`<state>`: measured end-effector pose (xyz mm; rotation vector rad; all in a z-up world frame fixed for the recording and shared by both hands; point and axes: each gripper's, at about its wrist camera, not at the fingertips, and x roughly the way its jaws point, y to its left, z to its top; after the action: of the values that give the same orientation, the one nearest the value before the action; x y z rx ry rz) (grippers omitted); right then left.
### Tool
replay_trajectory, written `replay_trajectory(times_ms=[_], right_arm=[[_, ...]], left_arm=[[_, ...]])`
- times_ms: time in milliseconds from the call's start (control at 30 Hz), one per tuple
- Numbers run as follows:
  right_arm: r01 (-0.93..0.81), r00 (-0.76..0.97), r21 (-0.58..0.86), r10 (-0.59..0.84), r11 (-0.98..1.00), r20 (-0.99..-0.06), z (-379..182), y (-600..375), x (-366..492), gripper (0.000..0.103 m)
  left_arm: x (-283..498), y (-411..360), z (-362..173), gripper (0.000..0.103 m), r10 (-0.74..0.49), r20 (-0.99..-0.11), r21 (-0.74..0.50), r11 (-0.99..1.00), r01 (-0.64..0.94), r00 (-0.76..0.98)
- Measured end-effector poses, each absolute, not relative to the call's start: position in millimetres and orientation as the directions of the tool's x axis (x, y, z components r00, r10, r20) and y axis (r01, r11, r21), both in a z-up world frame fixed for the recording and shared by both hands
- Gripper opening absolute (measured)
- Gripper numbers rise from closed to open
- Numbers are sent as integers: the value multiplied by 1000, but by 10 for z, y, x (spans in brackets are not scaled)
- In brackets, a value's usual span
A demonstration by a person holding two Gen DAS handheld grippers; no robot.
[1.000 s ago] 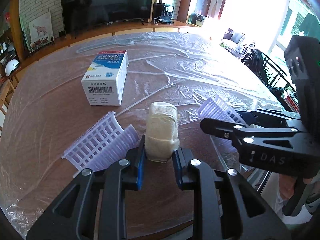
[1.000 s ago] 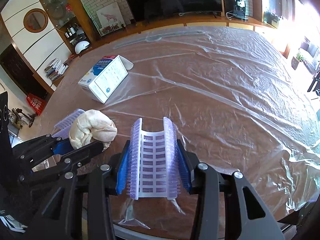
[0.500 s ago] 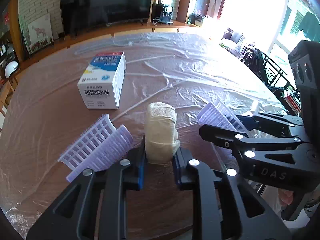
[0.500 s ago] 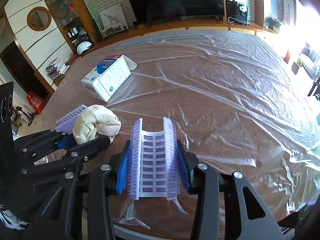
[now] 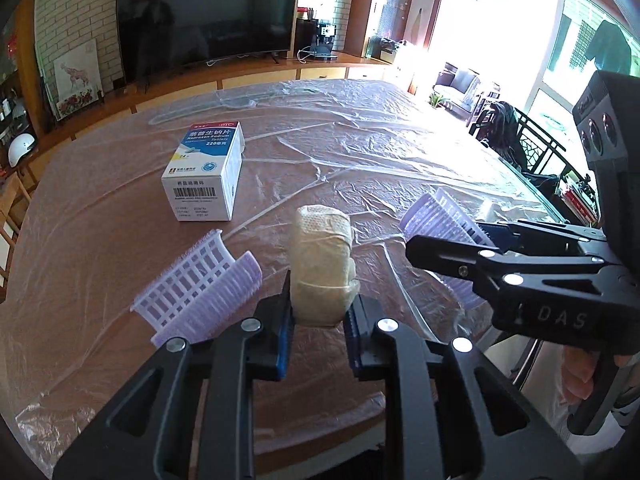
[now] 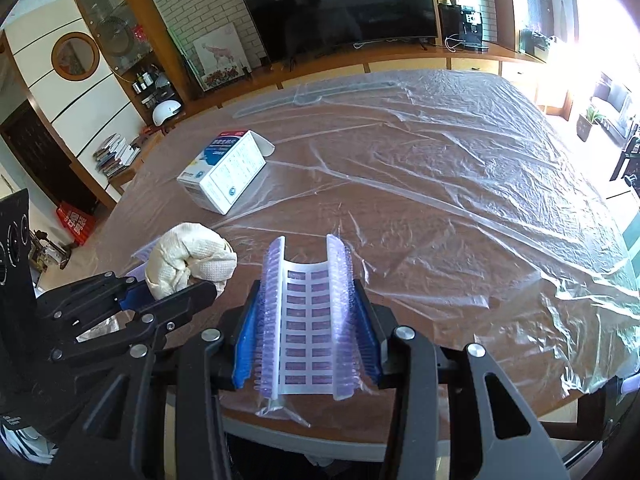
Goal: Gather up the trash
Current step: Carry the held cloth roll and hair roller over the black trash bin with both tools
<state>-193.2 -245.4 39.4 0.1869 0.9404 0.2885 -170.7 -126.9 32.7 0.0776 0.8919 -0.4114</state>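
With the left hand-held gripper [image 5: 318,316] clamping only the wad's [image 5: 322,264] base and the right hand-held gripper [image 6: 306,336] pinching the curved purple tray [image 6: 308,316], either could slip out if jolted.

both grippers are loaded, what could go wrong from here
The left gripper pinches only the bottom of the soft tissue wad, so it may slip out. The right gripper squeezes a bendy purple plastic piece, which may pop free. Another purple piece lies right by the left fingers and could be knocked along the plastic sheet.
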Motion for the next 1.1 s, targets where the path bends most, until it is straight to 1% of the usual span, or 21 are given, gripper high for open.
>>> replay_trajectory(times_ms=[233,433,533,800,1100], right_arm=[[-198,558,307,364,931,-745,468,-2531,-2074,42],[-244,555,324,405,914,-727,561,-2626,-2309,42],[-267,548,337,430,903,-718,594,-2664,-2450,42],[-317,517,345,466,883,-718,563,-2724,-2803,42],[-341,471,353,484,871,-738,424,-2709,-3064,42]], left_arm=[[-1900,-1295,372,24,-279,-769,-84,936,342,575],[-2126,-1361,453,24,-259,-762,-97,952,291,594],[-2246,-1430,466,24,-240,-760,-77,956,283,604],[-2588,-1562,404,24,-216,-766,-75,965,250,605],[-2848,-1599,263,24,-190,-789,-72,973,219,584]])
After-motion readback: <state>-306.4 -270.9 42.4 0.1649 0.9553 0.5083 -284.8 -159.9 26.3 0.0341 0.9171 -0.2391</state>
